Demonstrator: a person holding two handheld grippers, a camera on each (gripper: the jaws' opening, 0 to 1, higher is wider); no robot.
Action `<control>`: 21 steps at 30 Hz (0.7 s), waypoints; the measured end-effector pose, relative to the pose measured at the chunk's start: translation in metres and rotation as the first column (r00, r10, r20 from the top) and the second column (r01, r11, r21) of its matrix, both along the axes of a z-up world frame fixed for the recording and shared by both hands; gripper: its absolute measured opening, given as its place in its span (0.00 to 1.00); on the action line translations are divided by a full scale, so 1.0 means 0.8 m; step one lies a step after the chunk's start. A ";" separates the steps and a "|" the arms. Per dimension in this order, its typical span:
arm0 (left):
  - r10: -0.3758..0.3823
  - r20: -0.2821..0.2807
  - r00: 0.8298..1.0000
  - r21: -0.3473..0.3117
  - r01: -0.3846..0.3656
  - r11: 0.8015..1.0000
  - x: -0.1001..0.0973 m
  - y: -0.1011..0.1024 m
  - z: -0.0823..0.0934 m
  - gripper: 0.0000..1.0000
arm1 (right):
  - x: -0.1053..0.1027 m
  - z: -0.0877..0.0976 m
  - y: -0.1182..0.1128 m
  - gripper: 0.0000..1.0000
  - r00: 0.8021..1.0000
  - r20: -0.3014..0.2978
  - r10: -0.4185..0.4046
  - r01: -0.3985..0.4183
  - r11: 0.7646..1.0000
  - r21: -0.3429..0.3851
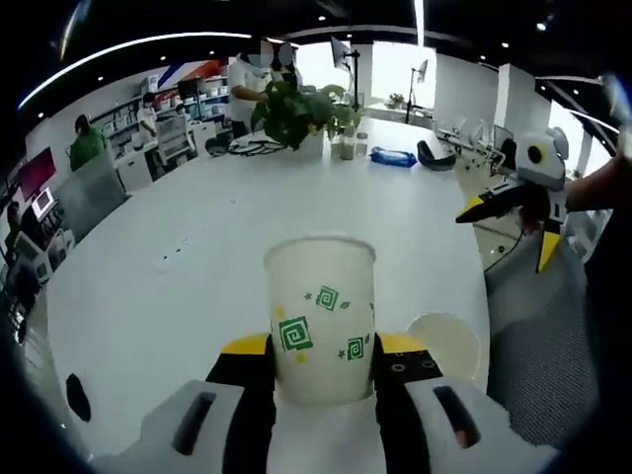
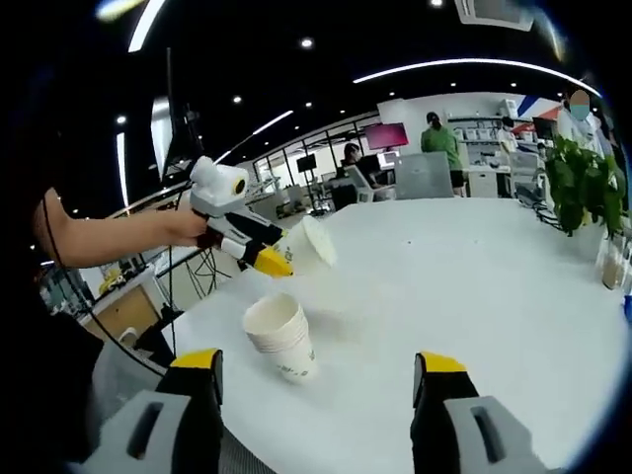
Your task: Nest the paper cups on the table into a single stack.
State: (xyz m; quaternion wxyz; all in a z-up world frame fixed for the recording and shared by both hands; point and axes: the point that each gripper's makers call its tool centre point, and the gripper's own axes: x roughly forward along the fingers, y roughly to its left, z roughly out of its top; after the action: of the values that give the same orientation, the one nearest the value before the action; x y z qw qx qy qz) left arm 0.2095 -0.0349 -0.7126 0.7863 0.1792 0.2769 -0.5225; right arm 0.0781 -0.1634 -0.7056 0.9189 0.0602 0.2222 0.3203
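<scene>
Readable text: none.
Paper cup (image 1: 321, 321): green spiral squares and stars printed, no letters.
Far wall signs: too blurred.

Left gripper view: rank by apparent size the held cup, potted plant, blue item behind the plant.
1. Held paper cup, clamped in the left tool; nearness inflates it.
2. Potted plant.
3. Blue item.
True sizes unsure.

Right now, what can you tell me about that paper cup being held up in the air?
The paper cup is white with green square-spiral and star prints, and looks like thin paper with a rolled rim. The left gripper clamps its lower body between yellow-tipped jaws. In the right gripper view the same cup is tilted on its side, lifted off the white table, above and apart from the stack of cups standing near the table's edge.
</scene>
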 end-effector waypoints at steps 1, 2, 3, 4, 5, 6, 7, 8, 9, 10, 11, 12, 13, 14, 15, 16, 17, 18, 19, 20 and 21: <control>-0.007 0.007 1.000 -0.003 0.007 1.000 -0.008 0.000 0.006 0.37 | 0.000 0.003 0.002 0.77 1.000 0.005 0.006 -0.006 1.000 -0.001; -0.009 0.010 1.000 -0.006 0.009 1.000 -0.012 0.002 0.008 0.37 | 0.000 0.006 0.004 0.76 1.000 0.009 0.011 -0.011 1.000 0.000; -0.014 0.014 1.000 -0.010 0.015 1.000 -0.018 0.004 0.012 0.37 | 0.001 0.011 0.007 0.74 1.000 0.015 0.019 -0.019 1.000 0.005; -0.015 0.014 1.000 -0.010 0.015 1.000 -0.021 0.004 0.013 0.37 | 0.001 0.012 0.007 0.73 1.000 0.017 0.021 -0.021 1.000 0.007; -0.020 0.019 1.000 -0.010 0.020 1.000 -0.034 0.006 0.019 0.37 | 0.001 0.019 0.011 0.71 0.999 0.026 0.029 -0.029 0.999 0.018; -0.023 0.021 1.000 -0.009 0.023 1.000 -0.041 0.006 0.022 0.37 | 0.001 0.023 0.013 0.70 0.999 0.028 0.031 -0.032 0.999 0.024; -0.025 0.019 1.000 -0.010 0.025 1.000 -0.050 0.008 0.026 0.37 | 0.001 0.028 0.016 0.69 0.999 0.036 0.036 -0.037 0.999 0.033; -0.028 0.020 0.999 -0.015 0.028 1.000 -0.057 0.007 0.028 0.37 | 0.002 0.032 0.018 0.69 0.998 0.043 0.039 -0.041 0.998 0.040; -0.031 0.020 0.999 -0.021 0.032 0.999 -0.064 0.008 0.031 0.37 | 0.001 0.036 0.021 0.68 0.998 0.046 0.045 -0.047 0.998 0.047; -0.037 0.017 0.999 -0.023 0.037 0.999 -0.073 0.008 0.033 0.37 | 0.001 0.042 0.026 0.68 0.997 0.052 0.055 -0.059 0.996 0.066; -0.042 0.017 0.999 -0.020 0.042 0.999 -0.078 0.009 0.033 0.37 | 0.001 0.045 0.029 0.67 0.997 0.054 0.061 -0.065 0.995 0.077; -0.052 0.018 0.999 -0.010 0.052 0.999 -0.086 0.010 0.033 0.37 | 0.000 0.049 0.032 0.66 0.996 0.055 0.069 -0.074 0.993 0.087; -0.060 0.022 0.998 -0.002 0.060 0.998 -0.091 0.011 0.033 0.37 | -0.001 0.051 0.035 0.64 0.995 0.056 0.079 -0.084 0.992 0.092; -0.063 0.023 0.998 0.001 0.063 0.998 -0.093 0.011 0.033 0.37 | -0.001 0.052 0.036 0.61 0.995 0.057 0.085 -0.090 0.992 0.094; -0.074 0.026 0.997 0.007 0.074 0.997 -0.103 0.012 0.033 0.37 | -0.004 0.057 0.043 0.58 0.992 0.059 0.109 -0.115 0.988 0.100; -0.079 0.027 0.997 0.007 0.079 0.997 -0.107 0.012 0.035 0.37 | -0.005 0.059 0.045 0.56 0.991 0.062 0.117 -0.123 0.987 0.101; -0.083 0.027 0.996 0.004 0.082 0.997 -0.111 0.011 0.036 0.37 | -0.005 0.060 0.048 0.55 0.990 0.064 0.127 -0.133 0.986 0.105; -0.087 0.023 0.996 -0.006 0.087 0.996 -0.119 0.009 0.038 0.37 | -0.008 0.064 0.054 0.54 0.987 0.062 0.148 -0.154 0.981 0.117; -0.097 0.026 0.995 -0.017 0.097 0.995 -0.126 0.006 0.039 0.37 | -0.010 0.067 0.058 0.52 0.985 0.064 0.159 -0.166 0.978 0.126; -0.106 0.027 0.994 -0.023 0.107 0.994 -0.132 0.004 0.040 0.37 | -0.011 0.069 0.062 0.51 0.984 0.062 0.168 -0.175 0.975 0.136; -0.116 0.027 0.993 -0.027 0.116 0.993 -0.137 0.002 0.040 0.37 | -0.014 0.072 0.066 0.49 0.981 0.061 0.182 -0.189 0.970 0.152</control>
State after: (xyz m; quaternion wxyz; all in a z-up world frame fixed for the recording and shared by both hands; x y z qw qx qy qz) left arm 0.0998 -0.0334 -0.6803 0.7604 0.1904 0.2487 -0.5689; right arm 0.0672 -0.1106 -0.6484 0.8823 0.1037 0.1795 0.4226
